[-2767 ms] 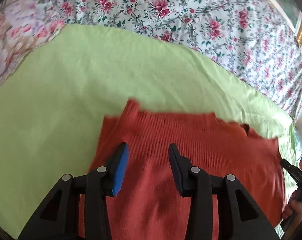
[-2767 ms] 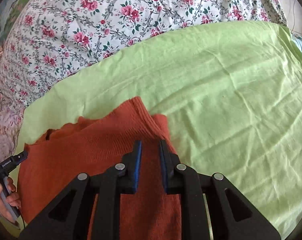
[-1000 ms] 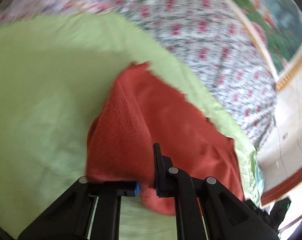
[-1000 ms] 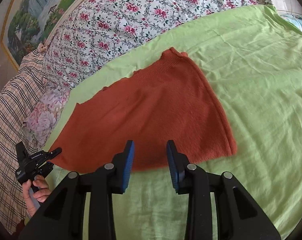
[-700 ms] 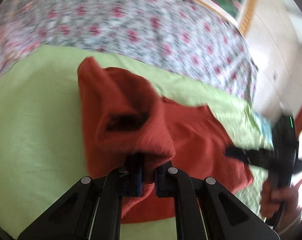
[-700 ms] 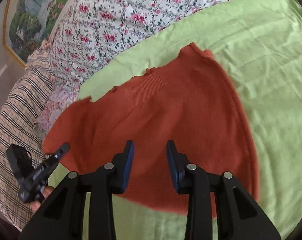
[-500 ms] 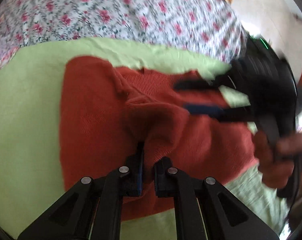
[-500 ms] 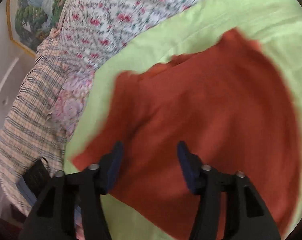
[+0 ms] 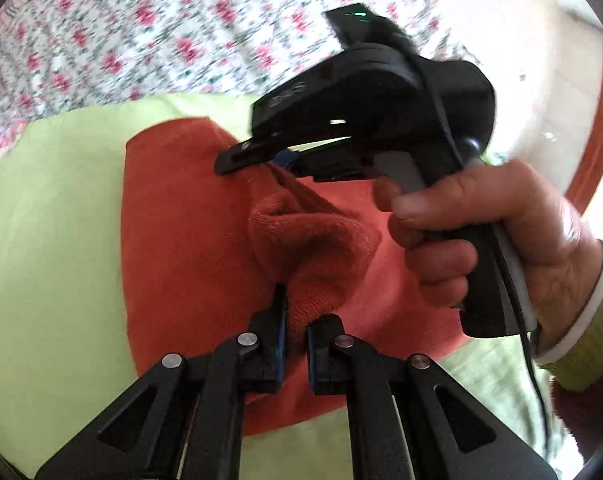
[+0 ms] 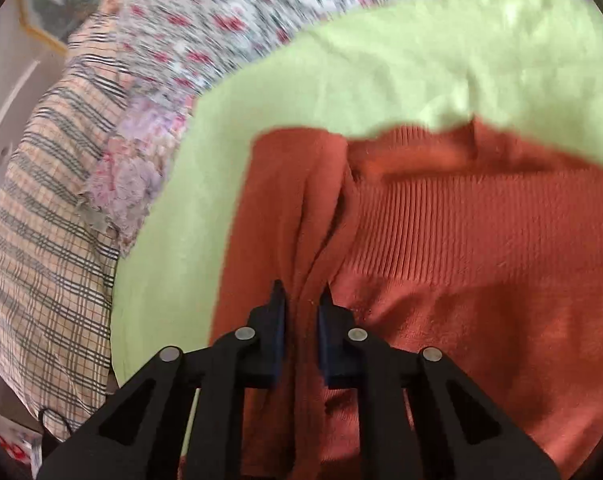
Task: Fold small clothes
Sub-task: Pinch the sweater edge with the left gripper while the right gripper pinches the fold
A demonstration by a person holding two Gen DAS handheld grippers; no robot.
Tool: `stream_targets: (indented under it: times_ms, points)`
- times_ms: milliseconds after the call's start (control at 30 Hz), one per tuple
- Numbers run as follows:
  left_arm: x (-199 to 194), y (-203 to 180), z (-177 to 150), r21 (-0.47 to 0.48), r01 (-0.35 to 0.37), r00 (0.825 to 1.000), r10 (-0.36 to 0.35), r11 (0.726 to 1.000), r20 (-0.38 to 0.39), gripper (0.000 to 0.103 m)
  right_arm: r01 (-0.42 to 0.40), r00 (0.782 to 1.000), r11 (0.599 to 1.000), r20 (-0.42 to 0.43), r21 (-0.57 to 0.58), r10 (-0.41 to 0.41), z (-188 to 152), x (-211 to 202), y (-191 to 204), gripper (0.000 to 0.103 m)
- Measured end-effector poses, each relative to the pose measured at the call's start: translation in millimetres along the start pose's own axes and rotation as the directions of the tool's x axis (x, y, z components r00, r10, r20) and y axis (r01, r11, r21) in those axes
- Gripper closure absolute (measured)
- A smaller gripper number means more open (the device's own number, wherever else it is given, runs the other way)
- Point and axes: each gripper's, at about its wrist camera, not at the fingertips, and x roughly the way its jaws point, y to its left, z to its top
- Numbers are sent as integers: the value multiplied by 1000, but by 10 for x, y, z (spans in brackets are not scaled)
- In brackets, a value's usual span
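Both grippers swung together: left gripper [image 9: 295,336] clenches the sweater [image 9: 189,240] fold, right gripper [image 10: 300,320] just closed pinching it straight ahead.

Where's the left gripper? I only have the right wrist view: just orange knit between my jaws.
Observer: The left gripper is shut on a bunched-up fold of the same orange knit sweater, near its front edge.
Operator: How close are the two grippers?
Observer: Close but apart. In the left wrist view the right gripper sits just beyond that bunch. Its jaws have just been closing and now pinch a ridge of knit that runs back toward the bunch.
Operator: Anything else there?
Observer: The person's hand is wrapped around the right gripper's handle, with a yellow-green cuff at the wrist.
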Motion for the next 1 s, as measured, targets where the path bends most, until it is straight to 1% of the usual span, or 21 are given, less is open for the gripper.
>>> stream_targets:
  times_ms: [67,133,167,233,300,367,467,567,633,700,767,833,900,967,1000]
  points:
    - [-5,-155,78,4,58,998,-58,998,5,97,-2,999,1000,53,-21,3,-16,-313,9,89]
    - [37,-332,138,7,113,994,-113,994,5,97,29,995,999,93,-41,-25,-52,-583,-18,89]
    - [82,-456,167,10,148,989,-148,989,1,97,66,991,996,119,-54,-59,-90,-762,-59,89]
    - [174,-660,181,25,195,981,-195,981,-8,97,133,980,989,156,-60,-122,-158,-1039,-179,89]
    - [319,-876,155,39,234,972,-232,972,-35,96,176,971,984,170,-28,-169,-231,-1227,-360,89]
    - [498,-1048,96,43,251,966,-247,967,-83,96,211,963,977,165,27,-212,-320,-1356,-632,89]
    - [665,-1152,15,41,254,961,-248,966,-125,96,257,954,963,138,83,-266,-455,-1396,-948,89]
    - [698,-1135,17,27,260,959,-255,965,-125,96,247,955,962,136,117,-262,-553,-1435,-1134,89]
    - [710,-1096,89,21,271,956,-266,962,-120,96,238,955,964,150,117,-254,-554,-1465,-1135,89]
    - [714,-1057,109,21,284,953,-280,959,-117,96,243,951,965,174,102,-257,-553,-1527,-1094,89]
    - [796,-1149,80,23,285,950,-279,958,-144,95,262,943,961,188,88,-274,-563,-1559,-1066,89]
    - [818,-1128,-1,6,284,946,-280,959,-165,91,292,936,952,179,88,-304,-596,-1519,-1106,89]
    - [790,-1071,-11,-8,291,943,-289,957,-168,88,333,926,939,159,87,-343,-657,-1436,-1166,87]
    - [756,-986,15,-20,308,935,-307,951,-175,80,334,923,938,171,91,-345,-711,-1437,-1183,86]
    - [704,-939,6,-27,315,933,-314,949,-175,71,333,922,938,177,98,-345,-730,-1463,-1180,83]
